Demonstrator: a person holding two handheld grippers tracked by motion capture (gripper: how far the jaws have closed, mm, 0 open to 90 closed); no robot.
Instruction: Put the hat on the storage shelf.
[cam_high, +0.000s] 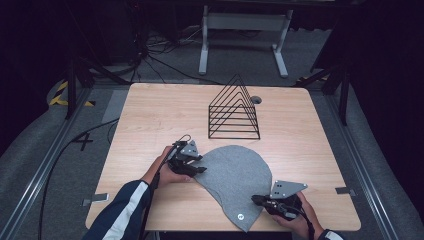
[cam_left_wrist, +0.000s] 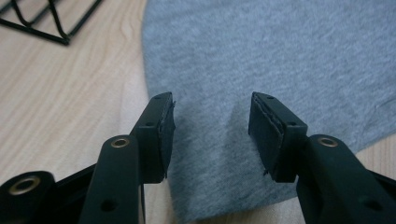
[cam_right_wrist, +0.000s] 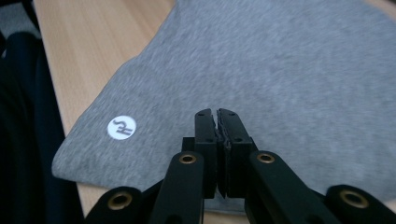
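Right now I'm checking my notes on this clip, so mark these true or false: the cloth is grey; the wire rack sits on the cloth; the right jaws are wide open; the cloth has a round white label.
1. The cloth is grey. True.
2. The wire rack sits on the cloth. False: it stands on the bare table, beyond the cloth.
3. The right gripper has its jaws wide open. False: they are shut together at the cloth's edge.
4. The cloth has a round white label. True.
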